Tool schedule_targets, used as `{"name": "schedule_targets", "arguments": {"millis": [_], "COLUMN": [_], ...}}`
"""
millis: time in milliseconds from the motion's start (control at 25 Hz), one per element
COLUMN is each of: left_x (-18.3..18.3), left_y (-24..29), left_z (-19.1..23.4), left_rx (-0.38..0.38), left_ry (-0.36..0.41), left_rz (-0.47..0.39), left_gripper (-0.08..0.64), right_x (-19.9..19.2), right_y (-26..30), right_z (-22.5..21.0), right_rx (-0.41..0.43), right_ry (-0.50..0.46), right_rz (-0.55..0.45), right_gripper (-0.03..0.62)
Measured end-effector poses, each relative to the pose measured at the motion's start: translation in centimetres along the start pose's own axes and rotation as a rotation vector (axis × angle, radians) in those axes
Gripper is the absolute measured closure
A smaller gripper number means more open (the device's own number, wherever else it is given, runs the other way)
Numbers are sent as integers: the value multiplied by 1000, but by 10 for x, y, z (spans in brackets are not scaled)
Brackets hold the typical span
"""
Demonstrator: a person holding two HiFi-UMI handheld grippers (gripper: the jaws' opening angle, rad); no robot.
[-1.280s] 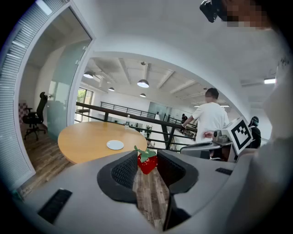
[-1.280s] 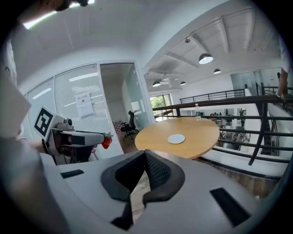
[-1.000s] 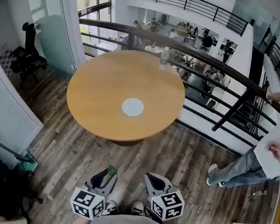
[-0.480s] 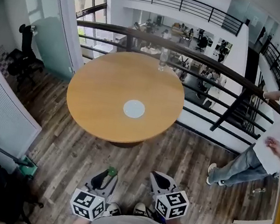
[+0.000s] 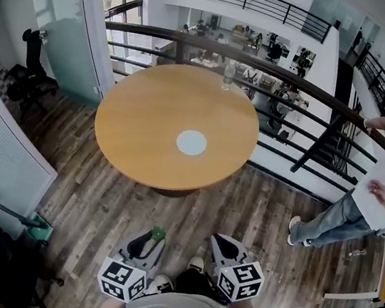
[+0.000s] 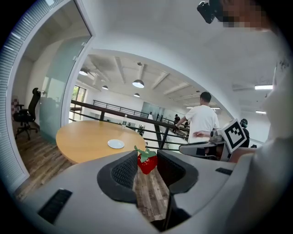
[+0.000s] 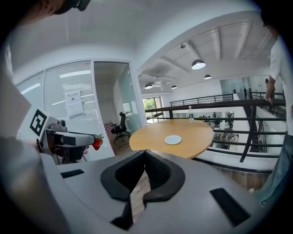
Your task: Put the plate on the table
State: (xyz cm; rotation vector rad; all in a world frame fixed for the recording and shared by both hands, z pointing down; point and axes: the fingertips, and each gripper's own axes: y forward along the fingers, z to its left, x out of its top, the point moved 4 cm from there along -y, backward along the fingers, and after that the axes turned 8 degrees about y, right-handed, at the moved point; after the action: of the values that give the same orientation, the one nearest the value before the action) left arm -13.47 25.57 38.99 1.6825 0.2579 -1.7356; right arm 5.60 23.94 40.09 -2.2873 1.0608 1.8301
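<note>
White round plate (image 5: pixel 191 142), flat on wooden table (image 5: pixel 144 117)

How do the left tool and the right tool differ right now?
The left tool grips a red strawberry; the right tool holds nothing. The left tool's jaws stand apart around the fruit; the right tool's jaws are together. Both point toward the round table with the plate on it.
</note>
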Motion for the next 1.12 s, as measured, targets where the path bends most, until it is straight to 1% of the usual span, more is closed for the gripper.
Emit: {"name": "schedule_targets", "arguments": {"millis": [120,240,320,440,600,720,960,1120], "left_x": [-1,-12,-14,-3,5,18,44,60], "left_y": [7,6,10,29,54,78,124,151], "left_z": [1,18,31,44,65,83,107,123], "left_rx": [-9,-8,-6,-5,2,16,56,88], "left_ry": [-2,-3,-5,-5,2,4,6,5], "left_rz": [12,5,8,21,18,19,3,-10], "left_gripper": [413,413,413,413,413,413,413,413], "right_x": [-4,-16,-15,-1,19,38,79,100], "right_y": [0,14,28,48,79,105,144,164], "right_z": [-7,-4,-5,-18,-32,-47,-80,-105], "right_rx": [-10,-20,-18,-12,1,14,45,60], "right_ry": [26,33,38,42,32,21,-30,-35], "right_rz": [5,3,5,11,-6,-8,-19,-21], "right_gripper": [568,568,568,568,568,568,568,568]}}
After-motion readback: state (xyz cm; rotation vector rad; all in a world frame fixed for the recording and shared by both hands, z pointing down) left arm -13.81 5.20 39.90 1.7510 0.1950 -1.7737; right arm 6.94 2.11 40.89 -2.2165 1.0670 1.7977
